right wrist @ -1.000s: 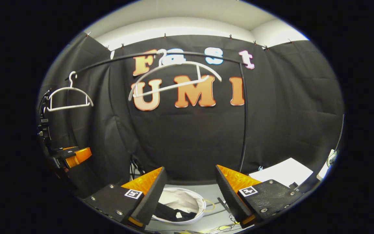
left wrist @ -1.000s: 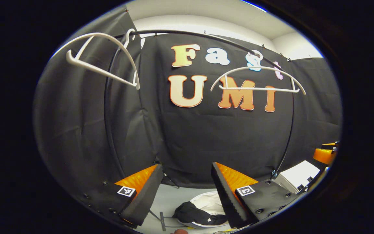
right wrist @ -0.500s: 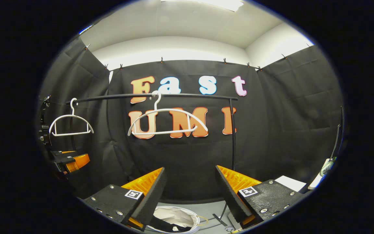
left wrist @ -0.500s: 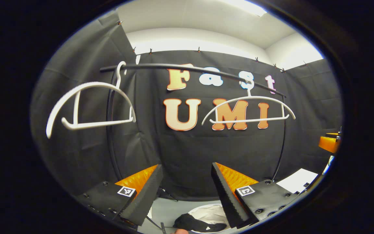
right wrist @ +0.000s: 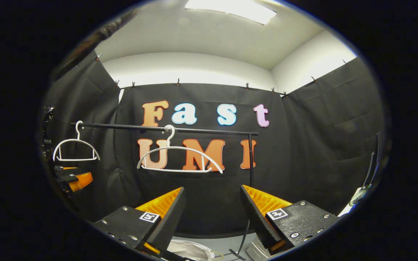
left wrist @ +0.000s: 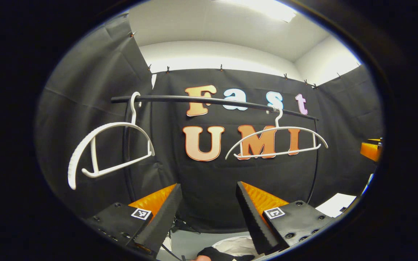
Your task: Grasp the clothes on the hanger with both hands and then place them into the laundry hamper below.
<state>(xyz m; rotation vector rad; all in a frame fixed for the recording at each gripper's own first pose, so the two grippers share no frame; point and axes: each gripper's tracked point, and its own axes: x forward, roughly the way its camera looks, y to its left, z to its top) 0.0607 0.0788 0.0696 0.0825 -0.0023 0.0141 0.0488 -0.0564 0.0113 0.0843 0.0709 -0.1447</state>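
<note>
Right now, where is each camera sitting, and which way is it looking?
Left gripper view: rides the left gripper, facing the black clothes rail with two bare white plastic hangers; its own orange-and-black fingers are open.
Right gripper view: rides the right gripper, facing the same rail from farther right; its own open fingers show, with the left gripper at the left edge.
Both share the rail, both hangers and the white laundry hamper below.

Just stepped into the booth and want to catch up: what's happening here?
A person holds the left gripper and right gripper, both open and empty. Two white hangers hang bare on the black rail. Below, dark clothing lies in the white hamper, so the drop looks done.
</note>
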